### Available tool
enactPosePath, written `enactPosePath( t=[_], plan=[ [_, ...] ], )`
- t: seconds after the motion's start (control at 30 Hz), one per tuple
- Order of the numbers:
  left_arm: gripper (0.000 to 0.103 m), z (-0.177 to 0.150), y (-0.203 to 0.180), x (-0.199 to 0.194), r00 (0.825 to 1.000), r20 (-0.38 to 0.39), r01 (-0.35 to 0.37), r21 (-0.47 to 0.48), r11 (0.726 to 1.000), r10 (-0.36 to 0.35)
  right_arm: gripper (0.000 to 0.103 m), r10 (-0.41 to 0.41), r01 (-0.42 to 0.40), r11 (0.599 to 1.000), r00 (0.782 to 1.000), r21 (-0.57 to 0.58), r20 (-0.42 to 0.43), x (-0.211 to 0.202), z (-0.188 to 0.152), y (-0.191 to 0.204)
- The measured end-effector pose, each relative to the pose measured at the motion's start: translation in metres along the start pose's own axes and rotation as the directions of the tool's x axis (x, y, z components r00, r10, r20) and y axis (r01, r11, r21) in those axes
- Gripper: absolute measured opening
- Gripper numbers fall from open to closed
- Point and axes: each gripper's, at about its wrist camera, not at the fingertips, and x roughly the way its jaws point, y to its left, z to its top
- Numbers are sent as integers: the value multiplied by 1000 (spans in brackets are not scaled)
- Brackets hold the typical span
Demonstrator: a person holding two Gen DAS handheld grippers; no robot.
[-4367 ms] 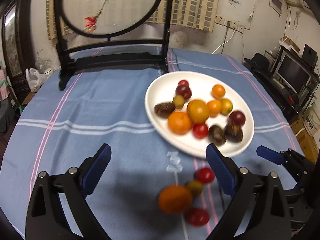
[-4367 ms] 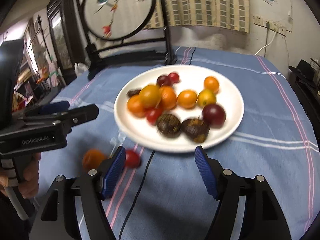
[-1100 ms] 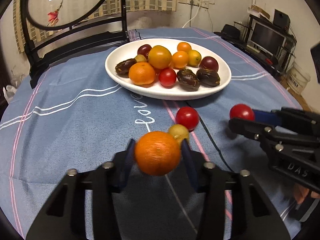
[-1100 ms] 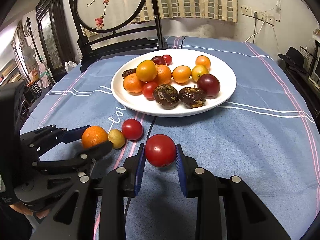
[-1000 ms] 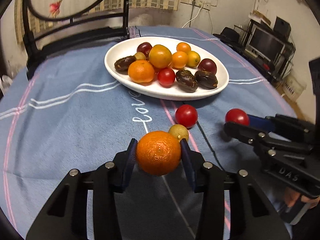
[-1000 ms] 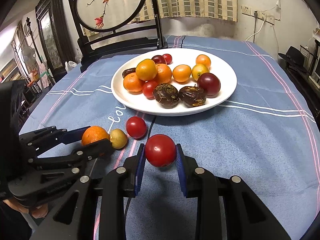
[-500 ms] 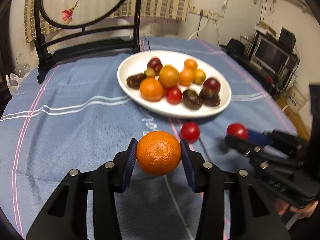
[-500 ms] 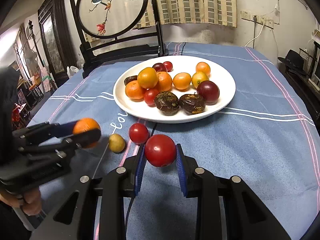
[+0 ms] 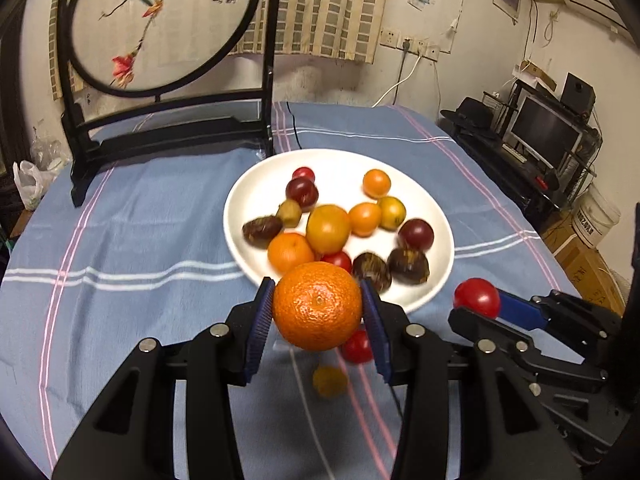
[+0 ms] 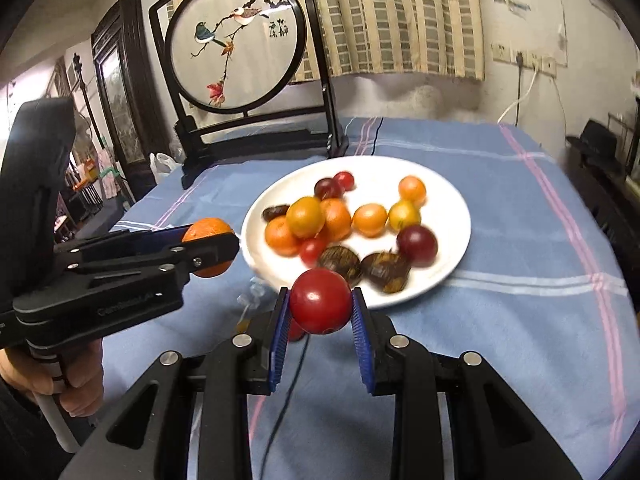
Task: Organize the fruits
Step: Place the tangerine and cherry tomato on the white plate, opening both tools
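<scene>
My left gripper [image 9: 318, 312] is shut on an orange tangerine [image 9: 317, 311] and holds it above the blue cloth, just in front of the white plate [image 9: 440, 224]; the tangerine also shows in the right wrist view [image 10: 208, 232]. My right gripper [image 10: 320, 309] is shut on a red tomato [image 10: 320, 301], also lifted near the plate's [image 10: 456, 208] front rim; that tomato shows in the left wrist view [image 9: 477, 298]. The plate holds several fruits. A red tomato [image 9: 357, 346] and a small yellow fruit [image 9: 329, 381] lie on the cloth below my left gripper.
A black wooden stand with a round embroidered screen [image 9: 160, 28] stands at the table's far side. A thin black cable [image 10: 280, 408] runs over the blue striped tablecloth [image 9: 120, 248]. A monitor and shelves [image 9: 544, 128] are off the table's right edge.
Both grippers have risen and moved toward the plate with their fruits held. The loose tomato and yellow fruit now lie below and behind the left fingers.
</scene>
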Motion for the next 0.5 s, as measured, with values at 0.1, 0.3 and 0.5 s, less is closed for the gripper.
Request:
enactPosePath(
  t=[0.1, 0.3, 0.5],
  plan=[
    [43, 13, -5, 15, 1000, -14, -7, -4, 1000, 7, 30, -24, 24, 999, 1000, -22, 14, 7, 12, -5],
    [43, 42, -14, 40, 999, -17, -46, -9, 999, 46, 30, -42, 42, 999, 999, -33, 12, 33, 28, -18],
    [43, 62, -19, 65, 997, -20, -81, -8, 997, 81, 30, -46, 46, 999, 999, -27, 3, 54, 34, -25]
  ],
)
